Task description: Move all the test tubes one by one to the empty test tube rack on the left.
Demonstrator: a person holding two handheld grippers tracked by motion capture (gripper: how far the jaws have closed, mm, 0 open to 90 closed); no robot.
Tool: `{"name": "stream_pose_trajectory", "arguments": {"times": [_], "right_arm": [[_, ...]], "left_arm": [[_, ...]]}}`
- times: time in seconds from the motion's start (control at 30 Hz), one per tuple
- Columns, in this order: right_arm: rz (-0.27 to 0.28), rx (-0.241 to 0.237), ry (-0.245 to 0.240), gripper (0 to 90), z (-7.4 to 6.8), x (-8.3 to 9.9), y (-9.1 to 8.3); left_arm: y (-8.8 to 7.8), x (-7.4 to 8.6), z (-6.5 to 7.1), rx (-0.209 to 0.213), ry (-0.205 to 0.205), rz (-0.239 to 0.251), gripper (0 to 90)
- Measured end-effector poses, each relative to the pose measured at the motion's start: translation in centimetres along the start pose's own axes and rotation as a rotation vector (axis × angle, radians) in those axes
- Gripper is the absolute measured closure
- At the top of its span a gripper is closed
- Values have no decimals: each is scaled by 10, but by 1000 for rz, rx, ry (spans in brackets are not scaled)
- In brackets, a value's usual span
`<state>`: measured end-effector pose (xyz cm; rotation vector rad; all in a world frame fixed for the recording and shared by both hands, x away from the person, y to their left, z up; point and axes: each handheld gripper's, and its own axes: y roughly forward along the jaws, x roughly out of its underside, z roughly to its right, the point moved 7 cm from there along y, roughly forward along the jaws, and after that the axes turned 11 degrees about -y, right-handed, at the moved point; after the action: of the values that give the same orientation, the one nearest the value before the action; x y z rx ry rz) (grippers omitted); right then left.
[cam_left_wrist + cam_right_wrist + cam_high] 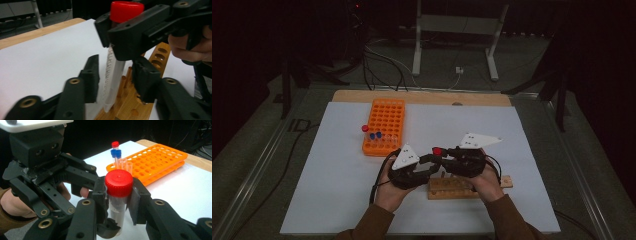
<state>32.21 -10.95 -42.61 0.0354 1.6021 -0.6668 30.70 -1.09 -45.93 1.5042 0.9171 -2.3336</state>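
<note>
A clear tube with a red cap (118, 182) stands upright between my two grippers, above the wooden rack (457, 189). My right gripper (118, 195) is shut on the tube just under its cap. In the left gripper view the tube's graduated lower part (113, 75) hangs between the jaws of my left gripper (115, 76), which stands open with a small gap on each side. The tube's tip hovers over the wooden rack (130, 105) and its holes. In the high view both grippers meet at the table's middle front, left gripper (431, 161) and right gripper (441, 155), with the red cap (437, 150) between them.
An orange rack (384, 125) lies at the back left on the white sheet (512, 135). Its near end holds a red-capped tube (365, 129) and two blue-capped tubes (375, 135). A wooden table edge (422, 96) runs along the back.
</note>
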Motion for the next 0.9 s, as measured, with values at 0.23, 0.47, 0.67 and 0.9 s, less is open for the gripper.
{"name": "stream_pose_trajectory", "arguments": {"times": [0.23,0.47,0.67,0.9], "right_arm": [[-2,-2,1,707,-1,1,0],[7,-9,1,523,-1,0,-1],[16,39,6,251,4,-1,-4],[17,93,9,124,11,3,-10]], "left_arm": [[0,1,1,18,-2,-7,744],[0,0,-1,2,-2,3,750],[-2,-1,-7,-33,-9,11,750],[-8,-3,-14,-63,-16,27,750]]}}
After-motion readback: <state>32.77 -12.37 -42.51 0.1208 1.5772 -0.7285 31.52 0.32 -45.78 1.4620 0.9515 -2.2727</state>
